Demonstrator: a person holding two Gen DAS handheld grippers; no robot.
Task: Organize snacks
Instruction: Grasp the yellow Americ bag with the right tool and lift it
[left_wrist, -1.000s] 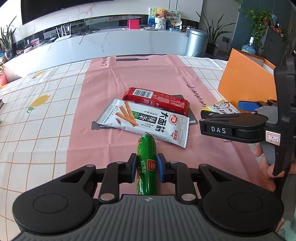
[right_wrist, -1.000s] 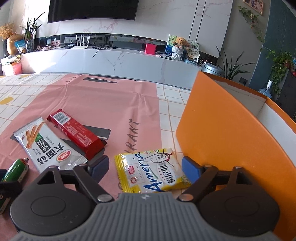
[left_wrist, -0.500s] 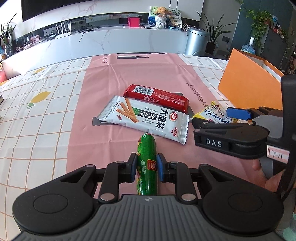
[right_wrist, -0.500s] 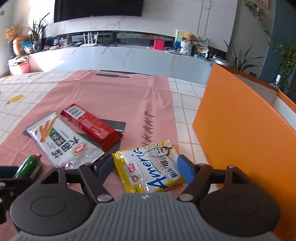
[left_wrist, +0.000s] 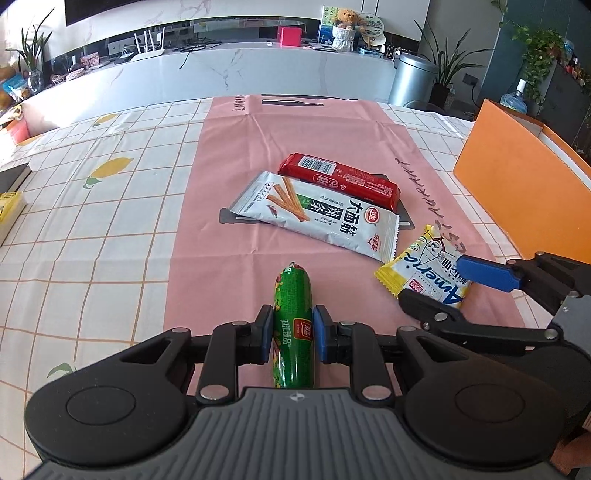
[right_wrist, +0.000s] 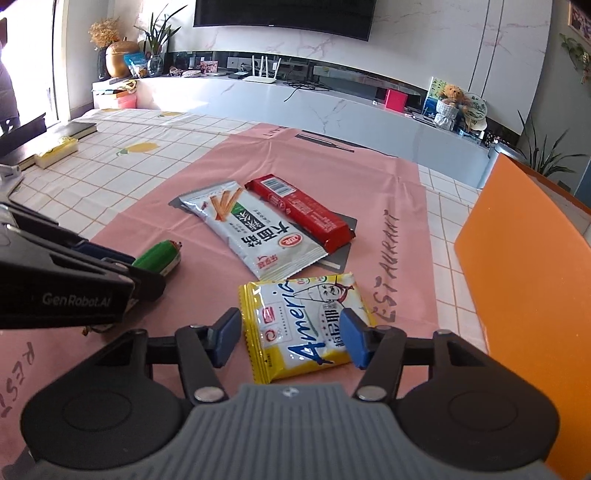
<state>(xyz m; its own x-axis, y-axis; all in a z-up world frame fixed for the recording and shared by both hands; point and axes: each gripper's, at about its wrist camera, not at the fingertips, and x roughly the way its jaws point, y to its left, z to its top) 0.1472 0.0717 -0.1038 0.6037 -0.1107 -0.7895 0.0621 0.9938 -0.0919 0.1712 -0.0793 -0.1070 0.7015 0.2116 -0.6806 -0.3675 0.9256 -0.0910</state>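
left wrist view: left gripper (left_wrist: 293, 334) jaws clamped on green sausage (left_wrist: 293, 325). right gripper (right_wrist: 291, 334) jaws closing around yellow snack packet (right_wrist: 308, 328) on the table (right_wrist: 110, 177), pads not yet pressing.

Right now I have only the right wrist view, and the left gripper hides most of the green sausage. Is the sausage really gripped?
Observer: Yes. In the left wrist view the left gripper is shut on the green sausage; both blue pads press on its sides.
Operator: How does it lie between them?
Observer: Along the fingers, red label up. Its far tip points at the white packet, with bare pink cloth between them.
Operator: Is anything behind the orange box?
Observer: A water bottle with a blue body stands beyond the orange box.
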